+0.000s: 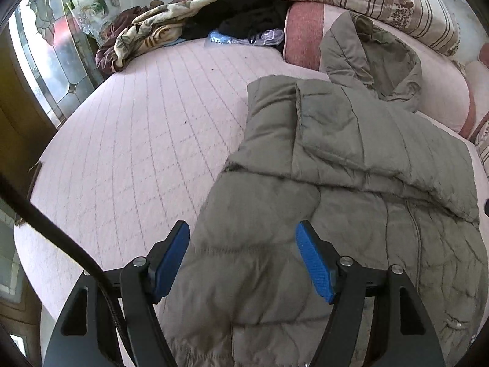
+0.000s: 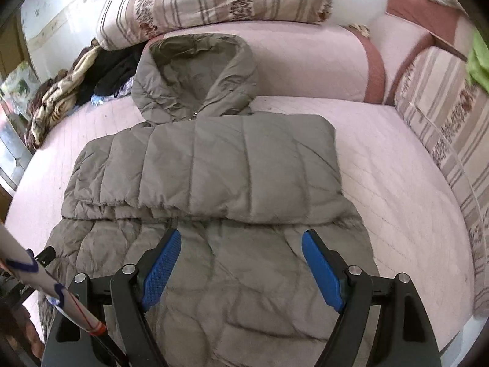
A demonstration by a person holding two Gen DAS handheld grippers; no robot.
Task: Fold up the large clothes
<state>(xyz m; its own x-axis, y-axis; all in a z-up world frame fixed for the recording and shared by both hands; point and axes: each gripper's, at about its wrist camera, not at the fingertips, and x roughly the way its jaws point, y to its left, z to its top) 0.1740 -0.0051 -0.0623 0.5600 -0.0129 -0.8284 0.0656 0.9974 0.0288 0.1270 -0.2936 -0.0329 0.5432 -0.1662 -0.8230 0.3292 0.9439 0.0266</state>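
- Left gripper [image 1: 243,257]: jaws wide apart, blue pads [image 1: 316,263] clear of any fabric, nothing gripped; it hovers over the near left edge of the jacket.
- Right gripper [image 2: 241,263]: jaws likewise wide, nothing between the pads; it hovers over the lower body of the jacket.
- Puffer jacket [image 2: 220,165]: olive-grey, quilted, lying flat on the pink quilted bed cover [image 1: 137,140] directly ahead of both grippers; both sleeves appear folded across the chest, though the overlap is hard to read.
- Hood [image 2: 195,73]: beyond the folded part, resting against the pink bolster [image 2: 305,64].
- Striped floral quilt [image 2: 214,0]: stacked above the bolster, farthest from the grippers.
- Heap of patterned and dark cloth [image 1: 171,27]: far left of the left gripper, well apart from the jacket.
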